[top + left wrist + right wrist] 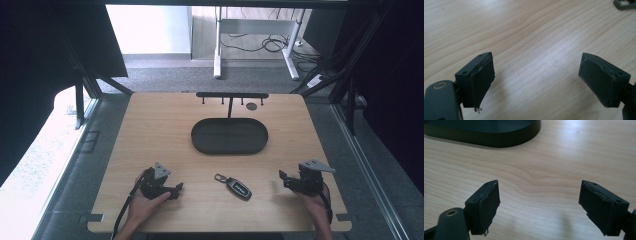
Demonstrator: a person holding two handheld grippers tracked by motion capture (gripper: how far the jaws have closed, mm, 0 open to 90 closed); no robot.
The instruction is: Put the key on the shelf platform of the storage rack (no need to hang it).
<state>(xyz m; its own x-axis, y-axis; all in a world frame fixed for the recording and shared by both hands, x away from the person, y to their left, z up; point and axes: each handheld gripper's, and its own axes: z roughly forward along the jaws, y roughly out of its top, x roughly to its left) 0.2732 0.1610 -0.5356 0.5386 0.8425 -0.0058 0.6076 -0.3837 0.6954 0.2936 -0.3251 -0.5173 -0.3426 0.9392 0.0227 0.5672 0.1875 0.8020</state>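
1. A key fob is seen lying flat on the surface, between the two hands, near the front edge; a small metal ring is attached at its left end.
2. A black oval tray sits behind it at mid-surface, and a low hook rack stands at the far edge. The fob is well apart from both.
3. The left hand-held gripper is held just above the surface, left of the fob; its jaws are spread wide with nothing between them. In the left gripper view only bare wood lies between the pads, with the ring at the top right corner.
4. The right hand-held gripper is held right of the fob, jaws likewise wide apart and empty; the tray wall is seen ahead of it.
5. Handling, as judged: the fob is taken to be light, rigid, smooth plastic, likely slippery on its rounded faces. It is low-lying, so the pads must be brought close to the wood.
6. Grasp, as judged: the body is best pinched across its narrow width at the long sides. The ring is thin and loose, and a poor hold.
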